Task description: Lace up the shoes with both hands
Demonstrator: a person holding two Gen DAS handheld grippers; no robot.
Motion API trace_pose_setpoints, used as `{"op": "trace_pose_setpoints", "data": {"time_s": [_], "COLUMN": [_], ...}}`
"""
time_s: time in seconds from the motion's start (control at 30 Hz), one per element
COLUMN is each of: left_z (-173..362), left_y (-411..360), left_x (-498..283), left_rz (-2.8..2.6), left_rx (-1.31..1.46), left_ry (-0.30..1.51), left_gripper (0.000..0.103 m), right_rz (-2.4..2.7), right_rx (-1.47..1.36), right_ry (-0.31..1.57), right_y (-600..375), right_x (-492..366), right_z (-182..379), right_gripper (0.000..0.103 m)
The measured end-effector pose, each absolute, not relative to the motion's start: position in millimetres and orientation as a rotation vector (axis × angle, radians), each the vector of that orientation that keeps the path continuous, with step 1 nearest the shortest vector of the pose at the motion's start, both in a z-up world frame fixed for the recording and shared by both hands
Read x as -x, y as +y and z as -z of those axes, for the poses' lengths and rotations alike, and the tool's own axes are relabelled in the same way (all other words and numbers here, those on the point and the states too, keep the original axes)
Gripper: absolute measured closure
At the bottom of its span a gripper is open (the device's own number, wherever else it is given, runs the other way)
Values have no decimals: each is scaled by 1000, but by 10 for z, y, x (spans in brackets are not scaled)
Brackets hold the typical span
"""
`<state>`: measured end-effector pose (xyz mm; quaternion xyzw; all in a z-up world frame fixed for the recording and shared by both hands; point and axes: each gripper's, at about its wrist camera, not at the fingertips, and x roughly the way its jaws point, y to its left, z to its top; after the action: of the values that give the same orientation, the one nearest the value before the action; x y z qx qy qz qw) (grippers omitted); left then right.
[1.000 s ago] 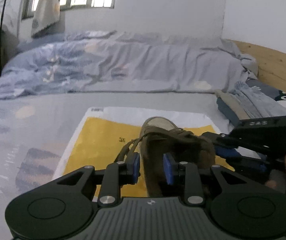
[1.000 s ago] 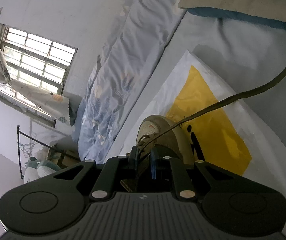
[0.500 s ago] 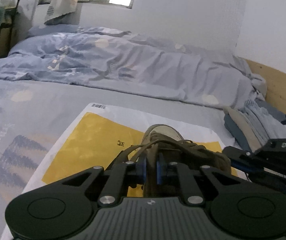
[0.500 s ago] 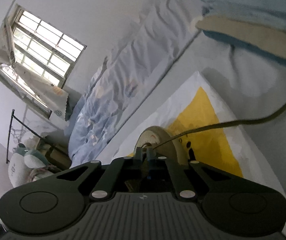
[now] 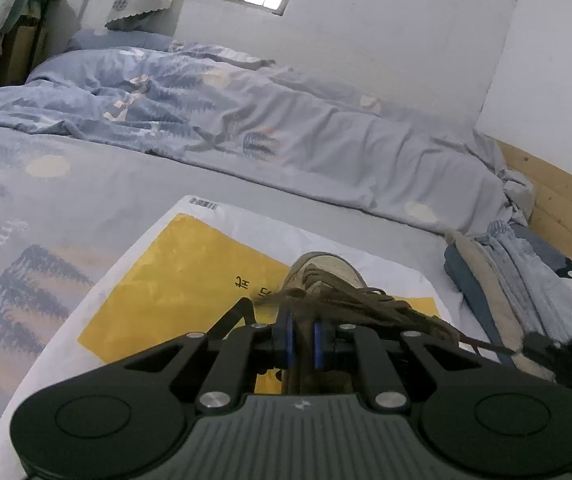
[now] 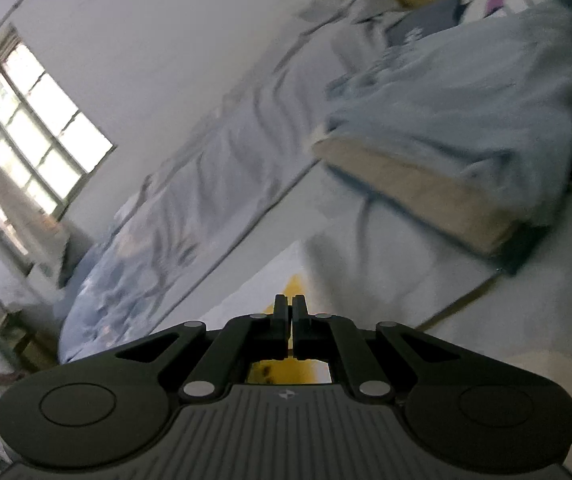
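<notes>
The left wrist camera looks low and close over the shoe [image 5: 317, 300] on the yellow bag [image 5: 174, 272], toward the window. The right one, rolled sideways, faces the folded clothes [image 6: 445, 152]. Both share the quilt [image 5: 286, 132].

Rumpled duvet [image 5: 286, 128], yellow-white bag [image 5: 174, 276], window [image 6: 34, 132]

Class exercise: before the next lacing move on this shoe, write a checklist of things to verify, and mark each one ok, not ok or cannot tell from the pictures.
1. Shoe rests on the yellow bag: ok.
2. Left gripper closed around the shoe's upper part or laces: ok; which of the two, cannot tell.
3. Right gripper shut: ok.
4. Lace held in right gripper: cannot tell; its own view shows none between the pads.
5. Lace running taut to the right: ok.
6. Right view sharp enough to aim: not ok, blurred.
</notes>
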<state>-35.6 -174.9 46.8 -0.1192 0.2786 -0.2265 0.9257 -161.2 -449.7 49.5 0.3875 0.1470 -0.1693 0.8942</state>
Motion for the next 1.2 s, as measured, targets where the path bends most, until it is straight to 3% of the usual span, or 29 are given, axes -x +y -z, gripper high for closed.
{"op": "trace_pose_setpoints", "data": {"time_s": [0.47,1.2], "left_z": [-451,-631], "left_y": [-1680,-1845], "left_x": [307,238], "left_rz": [467,511], "left_rx": [295,172], "left_ry": [585,572], "left_gripper": [95,94], "right_rz": [550,146], "right_rx": [-769,-754], "right_ry": [266,404], "right_y": [-4834,-4298], "right_x": [2013,1588], "right_z": [-546,-432], "right_gripper": [103,95]}}
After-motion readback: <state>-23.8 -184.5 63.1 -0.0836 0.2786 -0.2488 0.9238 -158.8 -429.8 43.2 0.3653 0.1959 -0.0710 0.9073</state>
